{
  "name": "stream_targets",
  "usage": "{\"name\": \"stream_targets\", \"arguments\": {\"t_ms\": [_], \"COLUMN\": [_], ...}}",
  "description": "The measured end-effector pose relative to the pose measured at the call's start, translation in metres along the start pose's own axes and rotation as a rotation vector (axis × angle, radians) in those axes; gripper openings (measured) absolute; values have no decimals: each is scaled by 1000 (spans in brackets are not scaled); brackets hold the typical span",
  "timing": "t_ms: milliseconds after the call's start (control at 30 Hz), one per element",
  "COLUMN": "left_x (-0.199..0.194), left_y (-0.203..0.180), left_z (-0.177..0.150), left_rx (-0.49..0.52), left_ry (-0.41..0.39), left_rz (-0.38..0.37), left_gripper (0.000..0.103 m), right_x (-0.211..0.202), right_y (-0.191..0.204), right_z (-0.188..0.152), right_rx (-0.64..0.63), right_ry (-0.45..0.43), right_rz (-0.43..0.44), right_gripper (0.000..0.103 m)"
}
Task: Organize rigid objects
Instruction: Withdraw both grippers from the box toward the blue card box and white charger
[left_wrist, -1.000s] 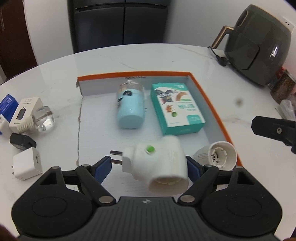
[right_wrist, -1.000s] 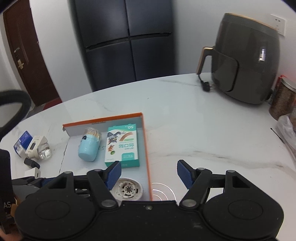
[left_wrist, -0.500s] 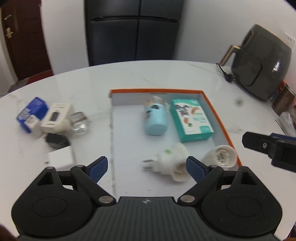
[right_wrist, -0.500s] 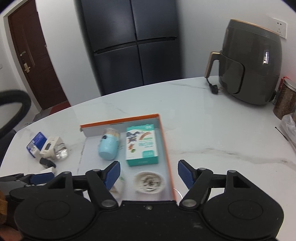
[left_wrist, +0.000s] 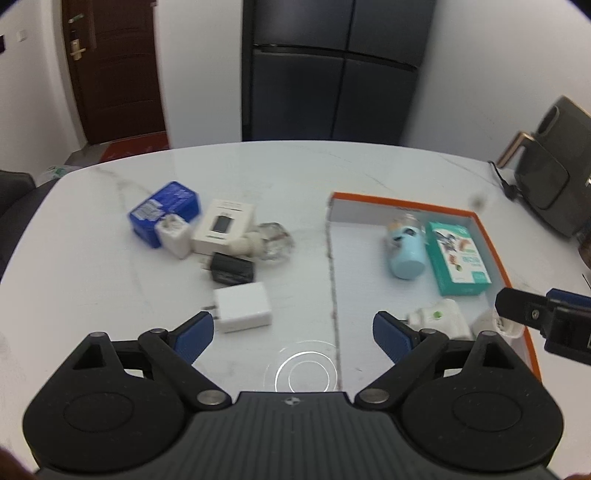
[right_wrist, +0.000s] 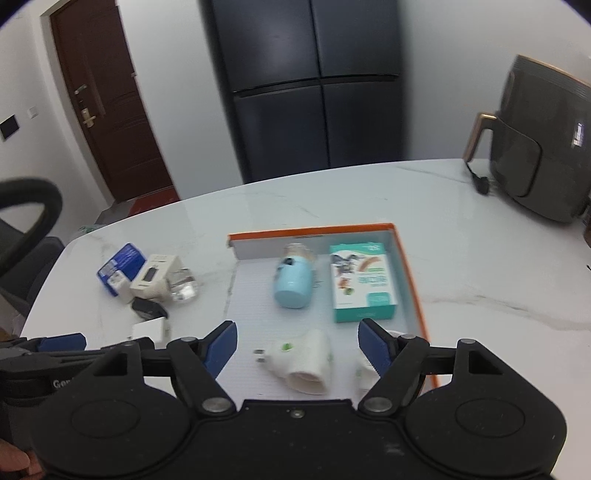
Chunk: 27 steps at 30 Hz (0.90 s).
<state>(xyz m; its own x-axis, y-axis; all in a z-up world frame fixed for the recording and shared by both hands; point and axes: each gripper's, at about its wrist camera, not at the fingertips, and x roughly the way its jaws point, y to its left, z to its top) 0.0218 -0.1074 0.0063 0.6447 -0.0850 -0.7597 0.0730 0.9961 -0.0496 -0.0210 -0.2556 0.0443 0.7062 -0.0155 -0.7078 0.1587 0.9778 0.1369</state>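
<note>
Left hand-held gripper (left_wrist: 291, 334), jaws just opened wide and empty, above the counter (left_wrist: 110, 295); white plug adapter (left_wrist: 439, 321) lies in the orange-rimmed tray (left_wrist: 491, 236), right of it.

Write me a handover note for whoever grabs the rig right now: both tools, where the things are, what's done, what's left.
Left tool: open, empty, its jaws just opening wider, over bare table beside the tray.
Right tool: open, empty, also just opening, over the tray's near end.
Done: in the orange-rimmed tray lie the light-blue bottle, teal box, white plug adapter and white socket piece.
Left: on the table to the tray's left, the white charger, black charger, blue box, white box, small white plug and clear piece.
</note>
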Motion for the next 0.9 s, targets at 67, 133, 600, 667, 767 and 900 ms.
{"name": "stream_targets", "arguments": {"t_ms": [67,133,600,667,767,900], "left_x": [-4,-7,-12,-12,-9,-4], "left_y": [8,15,67,74,85,99], "left_z": [0,0,0,0,1,1], "left_rx": [-10,-16,-82,-88,-98,-108], "left_ry": [-7,-9,-5,-4,4,14], "left_rz": [10,18,72,82,91,100], "left_gripper": [96,96,96,96,96,96], "right_x": [0,2,13,16,22,30], "right_y": [8,15,56,62,70,82], "right_z": [0,0,-1,-2,-3,-6], "right_rx": [-10,-18,-62,-68,-74,-78], "right_ry": [2,6,25,32,45,62], "right_rz": [9,13,58,61,68,77], "right_gripper": [87,87,88,88,88,88]}}
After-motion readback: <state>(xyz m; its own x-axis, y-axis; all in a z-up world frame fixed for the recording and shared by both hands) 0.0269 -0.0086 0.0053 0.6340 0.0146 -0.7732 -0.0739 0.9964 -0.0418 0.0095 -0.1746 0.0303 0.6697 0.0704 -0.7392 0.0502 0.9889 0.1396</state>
